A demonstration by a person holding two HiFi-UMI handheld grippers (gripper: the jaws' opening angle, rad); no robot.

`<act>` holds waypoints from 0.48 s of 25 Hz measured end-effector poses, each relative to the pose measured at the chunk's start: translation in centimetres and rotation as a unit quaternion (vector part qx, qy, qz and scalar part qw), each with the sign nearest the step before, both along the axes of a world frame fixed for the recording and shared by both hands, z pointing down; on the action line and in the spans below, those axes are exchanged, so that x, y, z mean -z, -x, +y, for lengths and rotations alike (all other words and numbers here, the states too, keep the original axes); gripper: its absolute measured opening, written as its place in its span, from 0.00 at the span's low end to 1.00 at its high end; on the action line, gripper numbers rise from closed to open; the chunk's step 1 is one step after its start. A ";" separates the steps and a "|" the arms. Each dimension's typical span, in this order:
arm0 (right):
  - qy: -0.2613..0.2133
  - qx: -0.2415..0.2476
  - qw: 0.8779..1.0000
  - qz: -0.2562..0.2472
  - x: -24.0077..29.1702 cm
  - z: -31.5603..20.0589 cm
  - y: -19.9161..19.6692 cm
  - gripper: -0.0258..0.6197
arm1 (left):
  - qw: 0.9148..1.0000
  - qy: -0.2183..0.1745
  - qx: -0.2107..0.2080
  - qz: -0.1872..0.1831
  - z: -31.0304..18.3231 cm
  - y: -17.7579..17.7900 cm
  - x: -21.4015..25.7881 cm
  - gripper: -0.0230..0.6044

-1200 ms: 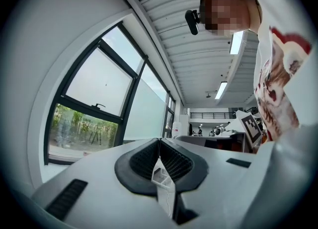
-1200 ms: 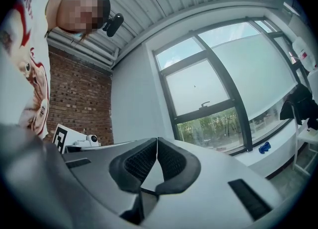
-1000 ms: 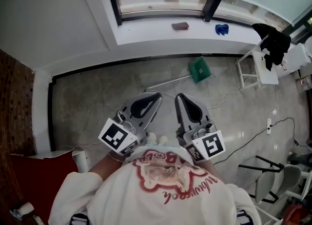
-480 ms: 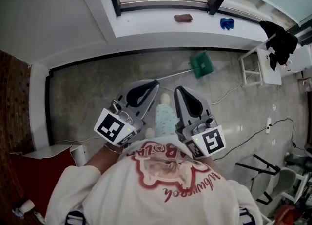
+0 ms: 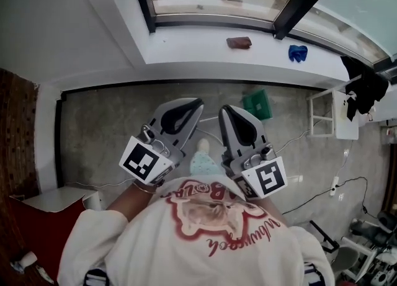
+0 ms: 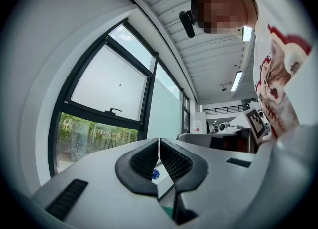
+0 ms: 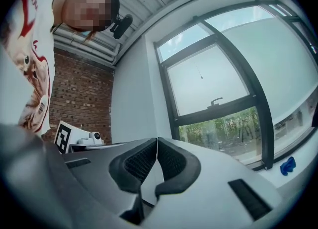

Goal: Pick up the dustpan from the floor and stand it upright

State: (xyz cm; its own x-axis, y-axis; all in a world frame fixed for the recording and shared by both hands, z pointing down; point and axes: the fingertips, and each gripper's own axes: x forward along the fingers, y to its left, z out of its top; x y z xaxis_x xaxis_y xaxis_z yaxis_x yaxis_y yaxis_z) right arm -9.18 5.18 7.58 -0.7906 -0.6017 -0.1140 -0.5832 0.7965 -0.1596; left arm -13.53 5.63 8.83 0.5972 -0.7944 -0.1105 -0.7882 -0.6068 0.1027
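Both grippers are now nearer to the green dustpan (image 5: 256, 103) on the floor (image 5: 99, 123); the left gripper (image 5: 197, 102) and the right gripper (image 5: 224, 110) have their jaws pressed together, empty.

No word or number can be read with any certainty. The white shirt (image 5: 205, 232) just behind the left hand-held gripper (image 5: 191, 106) and the right hand-held gripper (image 5: 227, 112) carries curling red script (image 5: 239, 246) under a red cartoon print. It is seen upside down and is not legible. Each cube bears a black-and-white square marker (image 5: 146, 159), a pattern only, without letters.
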 end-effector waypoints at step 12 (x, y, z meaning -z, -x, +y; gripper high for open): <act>0.012 0.046 0.999 -0.003 -0.8 -11.0 1.5 0.08 | 0.999 0.006 0.027 0.025 -10.4 0.0 1.3 0.07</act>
